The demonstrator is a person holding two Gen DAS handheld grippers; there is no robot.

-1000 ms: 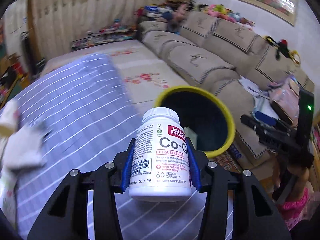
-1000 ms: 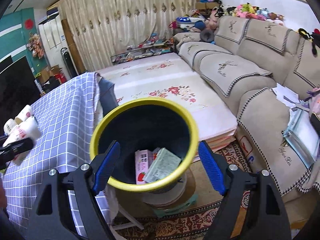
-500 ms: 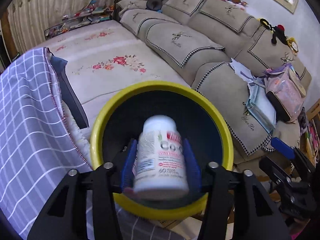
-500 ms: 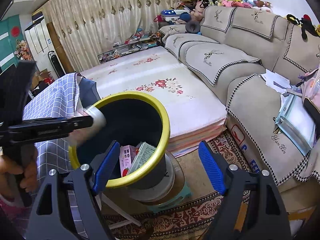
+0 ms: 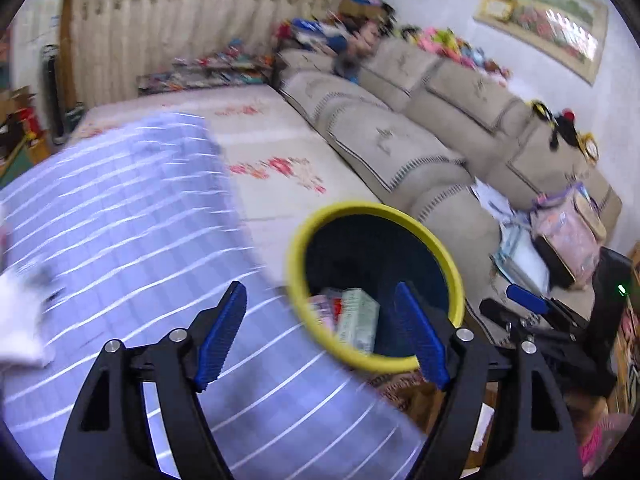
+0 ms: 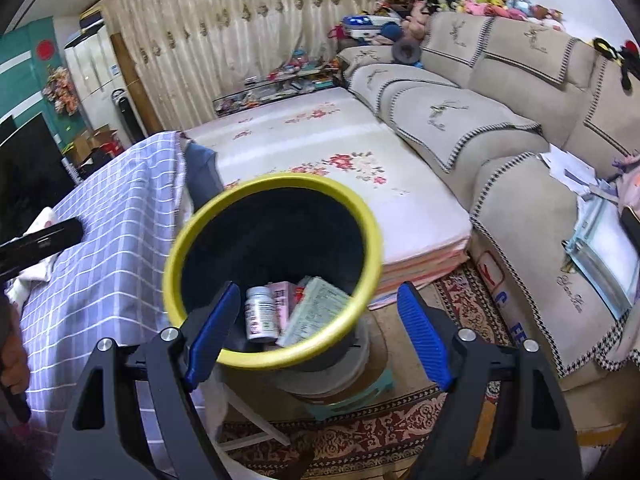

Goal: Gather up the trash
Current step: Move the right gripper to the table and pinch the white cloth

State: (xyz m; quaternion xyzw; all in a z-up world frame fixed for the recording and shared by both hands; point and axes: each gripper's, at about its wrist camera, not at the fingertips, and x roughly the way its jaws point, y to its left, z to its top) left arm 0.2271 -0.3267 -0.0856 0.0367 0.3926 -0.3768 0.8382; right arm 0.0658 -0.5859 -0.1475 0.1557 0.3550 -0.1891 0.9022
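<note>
Left wrist view: left gripper (image 5: 320,334) is sitting wide open, holding nothing, hovering over the checked tablecloth (image 5: 120,220) with the yellow-rimmed bin (image 5: 374,286) just ahead between its blue fingers (image 5: 222,334). Frame is motion-blurred, so the bin contents are reading only as a pale carton and something pink; white crumpled trash (image 5: 20,320) is lying at the far left of the cloth, well apart from the bin. Right gripper is partly showing at right edge. Right wrist view: right gripper (image 6: 318,334) is also gaping wide and empty, pointing down into the bin (image 6: 272,272). Supplement bottle (image 6: 261,314) is lying inside the bin beside a pink carton (image 6: 282,306) and a green-printed packet (image 6: 314,310). Bin is perching on a small stool (image 6: 348,392) next to the table edge. Risks, my read: bin is looking top-heavy on that stool, so either gripper clipping the rim could be tipping it; fast blurred swinging of the left tool toward the remaining trash could be snagging the cloth and dragging items off.
</note>
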